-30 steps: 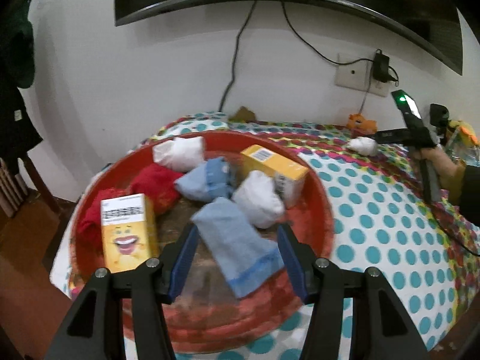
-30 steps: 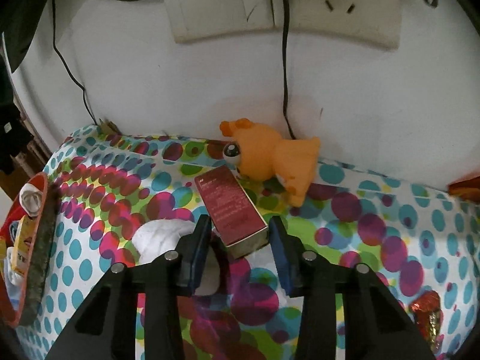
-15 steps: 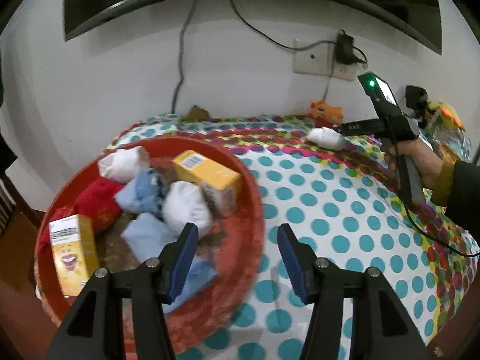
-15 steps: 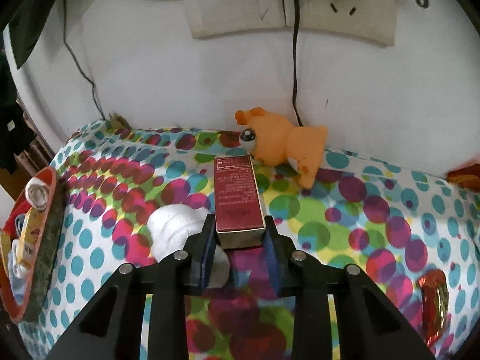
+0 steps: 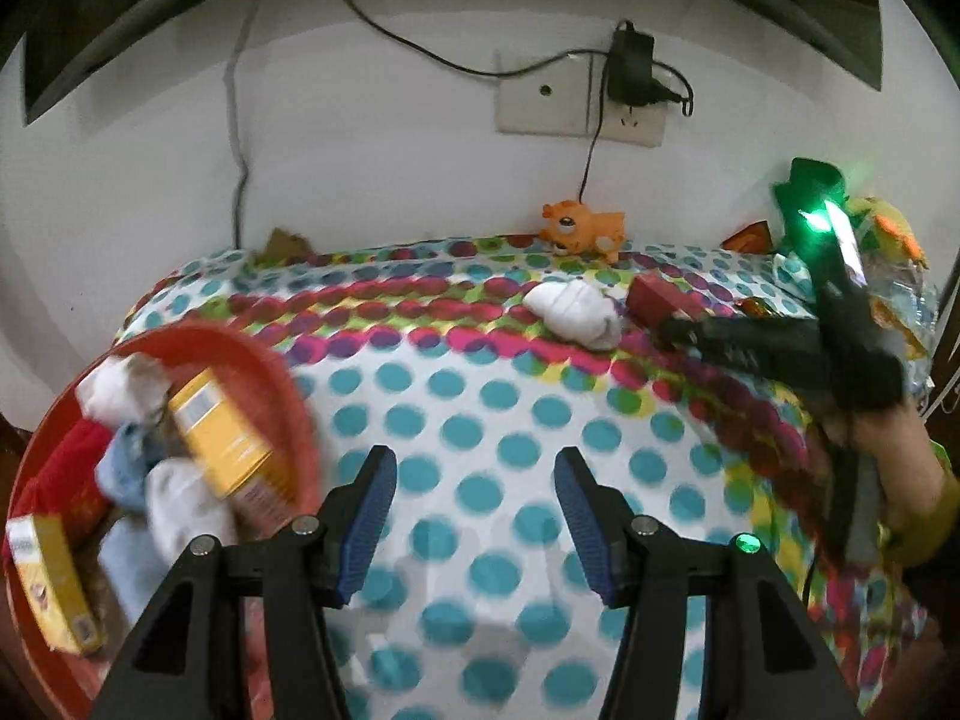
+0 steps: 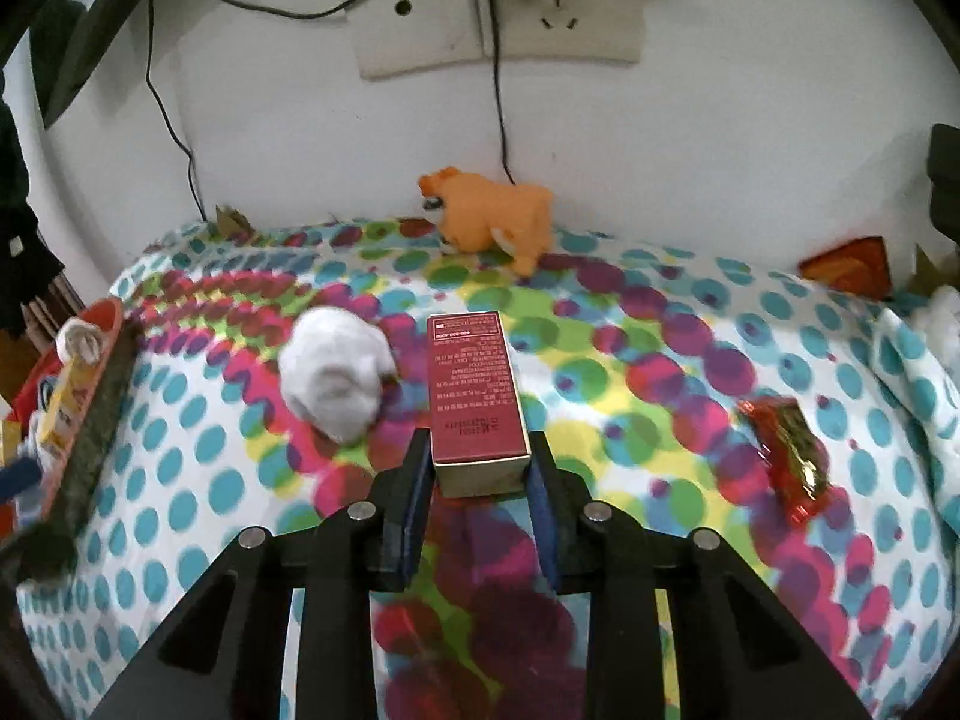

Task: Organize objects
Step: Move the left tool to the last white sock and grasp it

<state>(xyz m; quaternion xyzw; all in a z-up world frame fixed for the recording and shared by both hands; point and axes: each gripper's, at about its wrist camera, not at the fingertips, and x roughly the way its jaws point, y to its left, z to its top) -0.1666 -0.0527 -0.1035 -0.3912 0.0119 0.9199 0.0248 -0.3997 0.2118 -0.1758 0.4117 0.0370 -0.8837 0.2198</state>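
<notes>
At the bottom of my right wrist view, my right tongs [image 6: 479, 474] have just closed and now clamp the near end of the dark red carton [image 6: 474, 396], blue pads pressed on both its sides, the box reaching away up the frame over the polka-dot tablecloth [image 6: 600, 372] on the counter. Just left of the carton lies a rolled white sock [image 6: 335, 373]; a shiny red wrapper [image 6: 786, 450] sits at right. Beyond, at upper centre against the wall, stands an orange toy animal [image 6: 492, 219].

In my left wrist view, the left tongs [image 5: 475, 516] stand wide apart with only cloth between them. At lower left sits the red basin [image 5: 282, 390] with yellow boxes [image 5: 225, 438] and rolled socks. The right hand [image 5: 900, 450] shows at right.
</notes>
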